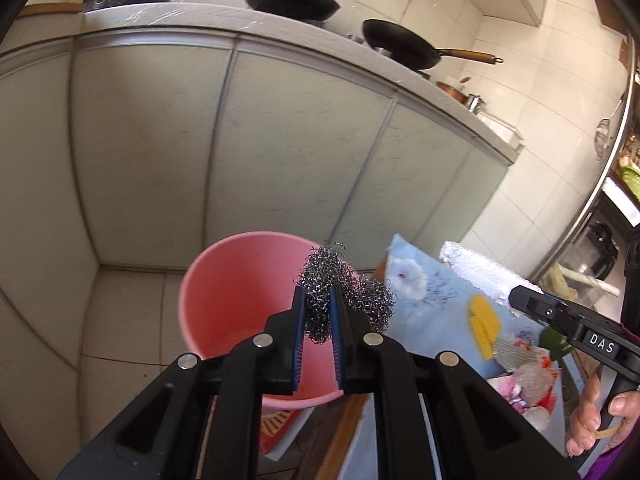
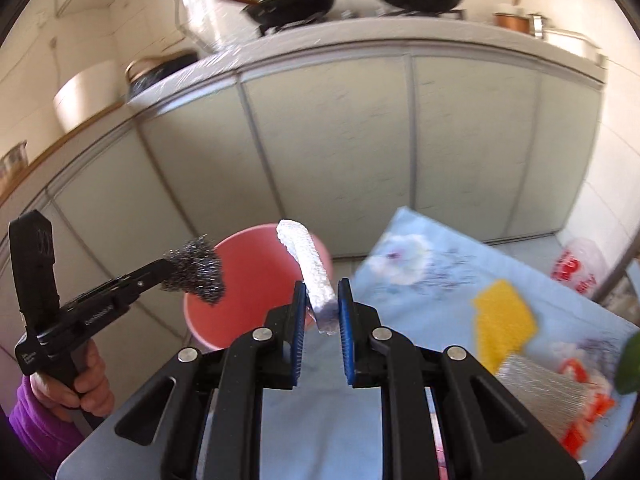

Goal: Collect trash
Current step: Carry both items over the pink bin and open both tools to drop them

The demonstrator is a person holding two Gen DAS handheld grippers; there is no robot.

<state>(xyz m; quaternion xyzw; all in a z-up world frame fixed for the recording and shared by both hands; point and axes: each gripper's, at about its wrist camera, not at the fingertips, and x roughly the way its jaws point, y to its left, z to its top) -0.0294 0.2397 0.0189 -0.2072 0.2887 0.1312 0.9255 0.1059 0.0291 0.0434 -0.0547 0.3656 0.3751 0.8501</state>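
My left gripper (image 1: 318, 300) is shut on a grey steel wool scrubber (image 1: 344, 280), held over the near rim of the pink bucket (image 1: 224, 292) on the floor. In the right wrist view the same left gripper (image 2: 160, 270) shows at the left with the steel wool (image 2: 196, 276) beside the pink bucket (image 2: 256, 276). My right gripper (image 2: 322, 300) is shut on a white foam piece (image 2: 310, 276) that sticks up in front of the bucket's right rim. The left wrist view catches that foam piece (image 1: 476, 272) at the tip of the right gripper (image 1: 516, 296), over the table.
A table with a pale blue flowered cloth (image 2: 420, 276) holds a yellow sponge (image 2: 504, 324), a steel mesh pad (image 2: 540, 396) and red-and-white wrappers (image 2: 580, 428). Grey cabinet doors (image 1: 280, 152) stand behind the bucket, with black pans (image 1: 404, 46) on the counter. A red-printed plastic bag (image 2: 576, 266) lies on the floor.
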